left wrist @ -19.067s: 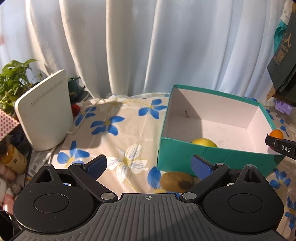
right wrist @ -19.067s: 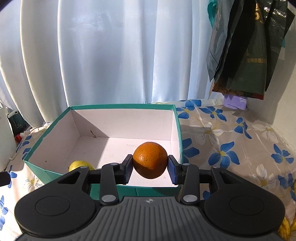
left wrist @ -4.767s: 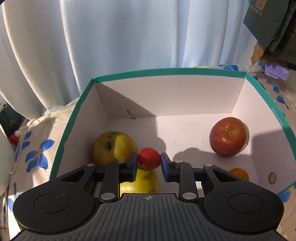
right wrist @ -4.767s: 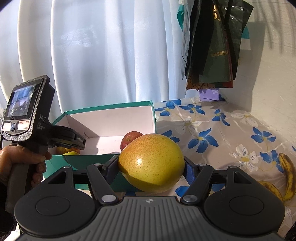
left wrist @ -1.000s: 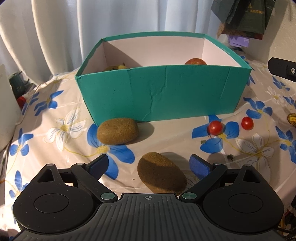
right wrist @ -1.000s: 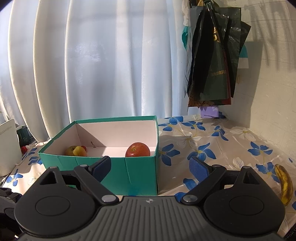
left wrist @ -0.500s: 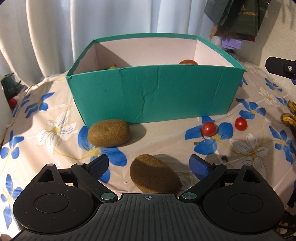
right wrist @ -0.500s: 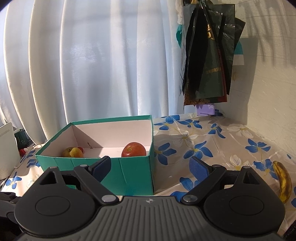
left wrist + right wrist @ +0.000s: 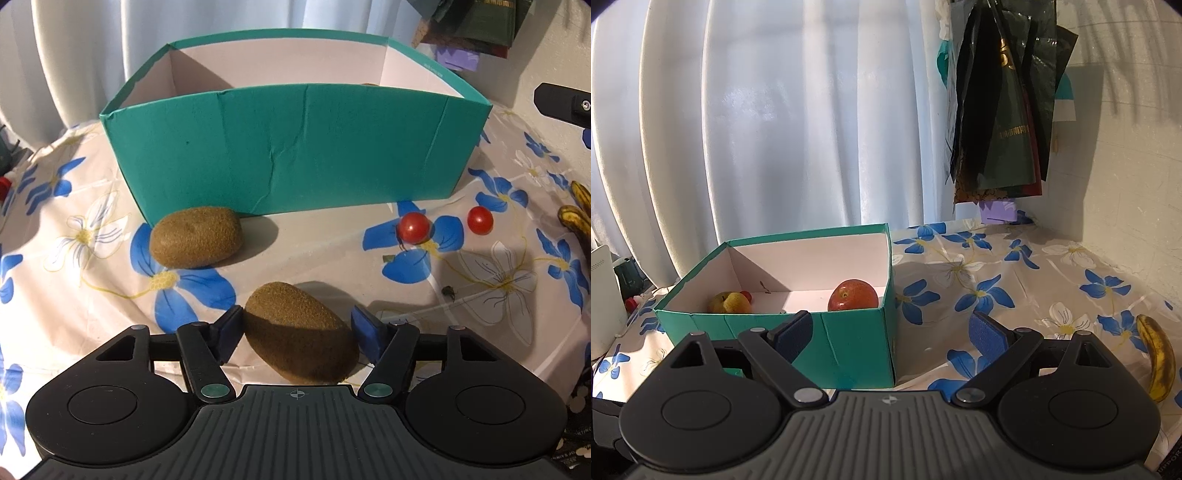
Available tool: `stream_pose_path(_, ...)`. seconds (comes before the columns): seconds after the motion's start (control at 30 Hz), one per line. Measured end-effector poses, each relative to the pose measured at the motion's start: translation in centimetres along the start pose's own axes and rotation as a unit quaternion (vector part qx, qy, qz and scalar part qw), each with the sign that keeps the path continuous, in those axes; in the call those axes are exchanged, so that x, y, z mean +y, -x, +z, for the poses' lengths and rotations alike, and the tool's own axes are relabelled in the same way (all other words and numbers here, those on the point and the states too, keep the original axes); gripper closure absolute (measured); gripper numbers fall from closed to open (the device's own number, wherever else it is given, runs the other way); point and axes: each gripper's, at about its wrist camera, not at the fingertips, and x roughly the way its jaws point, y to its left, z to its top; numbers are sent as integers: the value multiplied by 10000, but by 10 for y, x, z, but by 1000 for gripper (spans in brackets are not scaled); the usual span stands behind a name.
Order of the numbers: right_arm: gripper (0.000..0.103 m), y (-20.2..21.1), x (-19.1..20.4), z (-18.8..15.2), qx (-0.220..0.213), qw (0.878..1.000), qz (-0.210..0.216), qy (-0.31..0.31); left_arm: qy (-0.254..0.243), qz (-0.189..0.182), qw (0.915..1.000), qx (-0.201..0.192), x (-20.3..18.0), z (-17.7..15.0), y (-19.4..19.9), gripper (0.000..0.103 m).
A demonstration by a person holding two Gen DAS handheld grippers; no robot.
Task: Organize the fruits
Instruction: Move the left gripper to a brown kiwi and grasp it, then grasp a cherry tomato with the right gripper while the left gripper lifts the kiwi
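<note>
Left wrist view: the left gripper [image 9: 297,328] points down at the near kiwi [image 9: 300,331], which lies on the flowered tablecloth [image 9: 92,258] between the blue pads [image 9: 229,328]. Its jaws are closing; the left pad sits just at the skin, while the right one seems a sliver short, so no firm hold yet. A 2nd kiwi [image 9: 197,242] rests against the front wall of the green box [image 9: 295,147], and 2 cherry tomatoes [image 9: 413,228] lie to the right, with a banana [image 9: 576,218] at the edge.

From the right wrist, the right gripper [image 9: 888,330] hangs wide apart and empty, aimed at the box corner; a red apple [image 9: 853,295] and a yellow fruit [image 9: 729,302] sit inside.

The step in hand is picking up the near kiwi. Next comes finishing the squeeze, then lifting clear of the front wall before carrying it in.
</note>
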Motion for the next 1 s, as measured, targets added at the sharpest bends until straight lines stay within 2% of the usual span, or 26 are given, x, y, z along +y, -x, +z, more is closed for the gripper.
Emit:
stream_pose_path(0.3,11,-2,-1,1,10,10000,2,23,66,-28,10000,6,1,0,0,36)
stream_pose_path(0.4,11,-2,-1,1,22,10000,-9,28,49,65,10000,-16,0,0,3,37)
stream_pose_path(0.87,11,-6,-2,-9,248,9995,-92,185,525,307,9952,-769,14,22,72,37)
stream_pose_path(1.0,21,-16,3,-19,409,9983,-70,402,645,314,9936,-873,18,26,83,37)
